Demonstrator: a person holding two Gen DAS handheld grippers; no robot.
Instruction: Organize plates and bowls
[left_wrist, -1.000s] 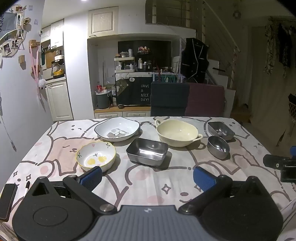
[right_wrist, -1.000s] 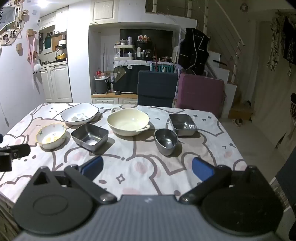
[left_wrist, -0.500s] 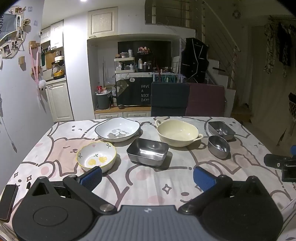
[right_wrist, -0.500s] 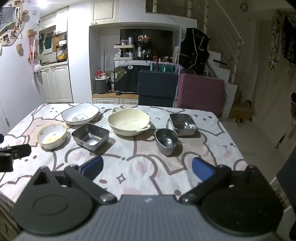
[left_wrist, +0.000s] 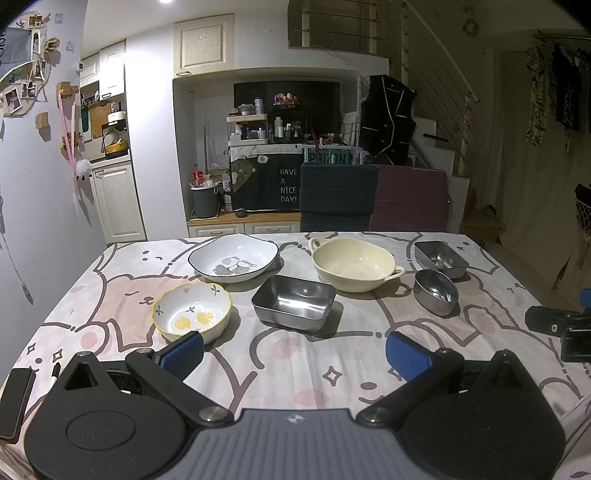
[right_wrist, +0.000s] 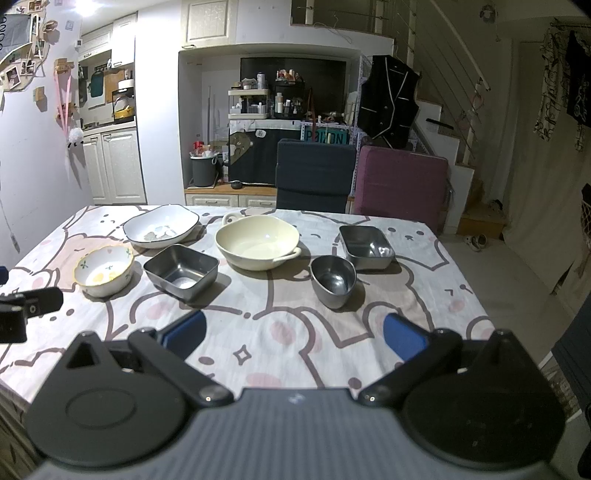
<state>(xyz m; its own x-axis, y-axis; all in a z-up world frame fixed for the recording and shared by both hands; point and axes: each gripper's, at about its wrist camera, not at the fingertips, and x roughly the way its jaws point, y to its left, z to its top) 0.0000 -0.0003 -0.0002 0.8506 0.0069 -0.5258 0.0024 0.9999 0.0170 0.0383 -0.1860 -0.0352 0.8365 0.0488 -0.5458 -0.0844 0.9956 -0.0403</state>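
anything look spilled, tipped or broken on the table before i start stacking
Nothing stands out. All six dishes sit upright, apart and empty, from the flower bowl to the far steel tray. Only non-dishes: a phone and pen at the table's left edge. Both tongs are open.

We read "HAVE A NICE DAY!" in white letters on the dark cloth cover (left_wrist: 273, 184) hanging over the cabinet behind the chairs. A teal sign (right_wrist: 325, 138) beside it carries large letters, partly hidden, which we cannot read for certain. The white plate (left_wrist: 233, 258) bears a small script line, too small to read.
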